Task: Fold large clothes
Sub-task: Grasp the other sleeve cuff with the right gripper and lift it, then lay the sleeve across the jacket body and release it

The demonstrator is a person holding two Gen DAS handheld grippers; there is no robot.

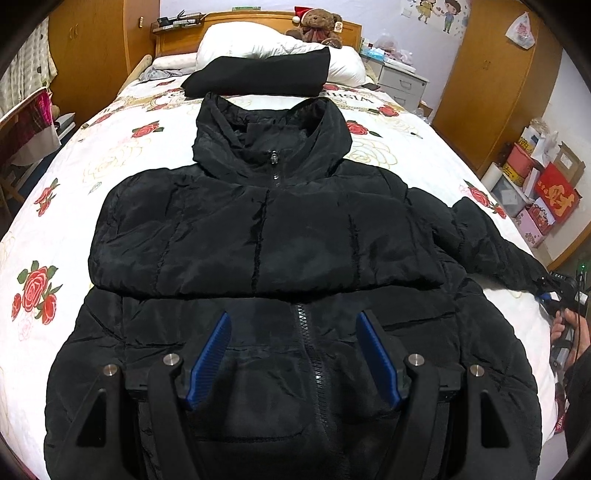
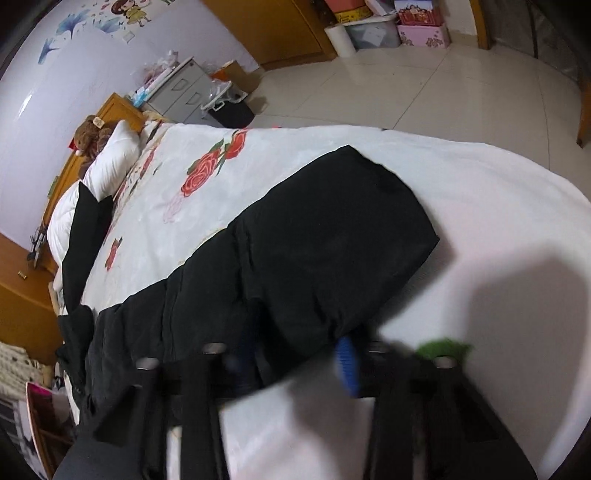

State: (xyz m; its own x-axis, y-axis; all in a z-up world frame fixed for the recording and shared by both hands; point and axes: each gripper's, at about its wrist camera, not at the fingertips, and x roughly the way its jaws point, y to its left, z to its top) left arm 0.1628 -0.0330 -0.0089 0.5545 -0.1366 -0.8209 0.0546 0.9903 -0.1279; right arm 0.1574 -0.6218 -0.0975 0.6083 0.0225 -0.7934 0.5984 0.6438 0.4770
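A black puffer jacket [image 1: 280, 236] lies front up on the bed, zipped, its left sleeve folded across the chest. Its right sleeve [image 1: 495, 247] stretches out to the right, toward the bed's edge. My left gripper [image 1: 293, 328] is open and empty, hovering over the jacket's lower front by the zipper. In the right wrist view the right sleeve [image 2: 325, 254] lies across the white sheet. My right gripper [image 2: 295, 350] is at the sleeve's cuff end with the blue fingers [image 2: 347, 363] wide apart, the cuff edge between them; the view is blurred.
The bed has a white rose-print sheet [image 1: 110, 155]. A folded black garment [image 1: 258, 74], white pillows [image 1: 236, 40] and a teddy bear [image 1: 317, 24] sit at the head. A grey drawer unit [image 1: 400, 83] and boxes [image 1: 535, 192] stand right of the bed. Tiled floor [image 2: 424, 85] lies beyond.
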